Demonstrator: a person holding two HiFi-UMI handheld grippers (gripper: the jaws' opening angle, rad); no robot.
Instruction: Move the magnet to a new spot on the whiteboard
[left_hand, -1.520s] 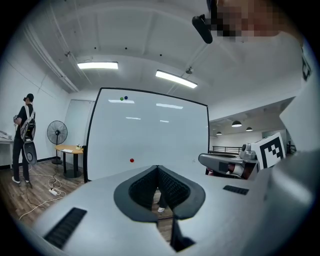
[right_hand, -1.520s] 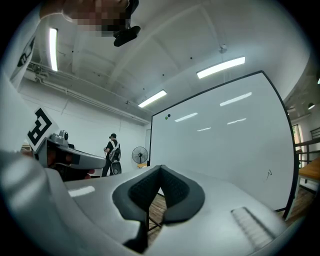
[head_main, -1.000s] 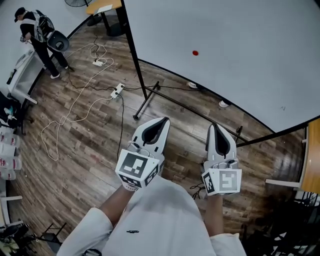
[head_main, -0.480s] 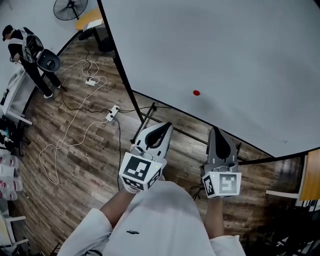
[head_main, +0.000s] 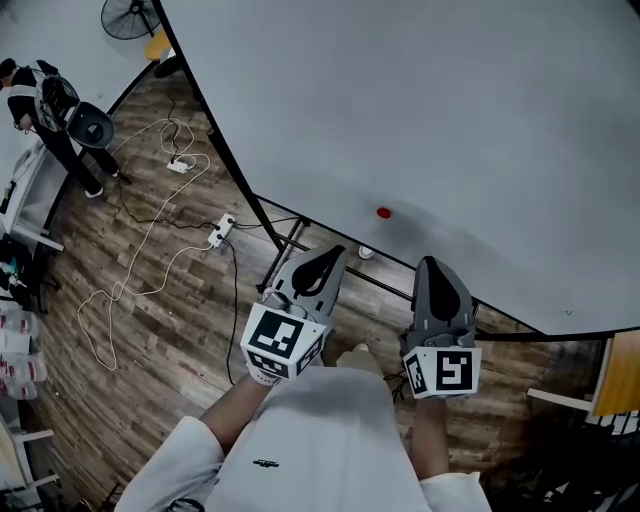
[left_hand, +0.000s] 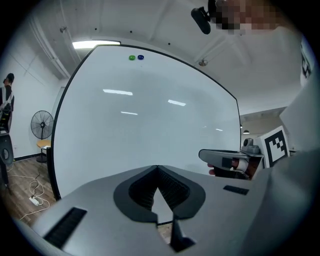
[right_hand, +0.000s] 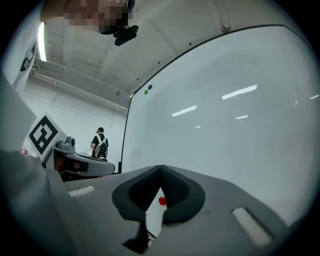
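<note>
A small red magnet sticks low on the big whiteboard. Both grippers are held up in front of me, pointing at the board from below the magnet. My left gripper is shut and empty, down and left of the magnet. My right gripper is shut and empty too, down and right of it. In the right gripper view the magnet shows through the gap behind the closed tips, still some way off. The left gripper view shows closed tips against bare board.
A green magnet and a blue magnet sit at the board's top edge. The board's black stand reaches onto the wood floor. Cables and a power strip lie at the left. A person stands far left.
The board and its red magnet have come nearer and lower in the head view, closer to the gripper tips. Both grippers stay shut and side by side.
</note>
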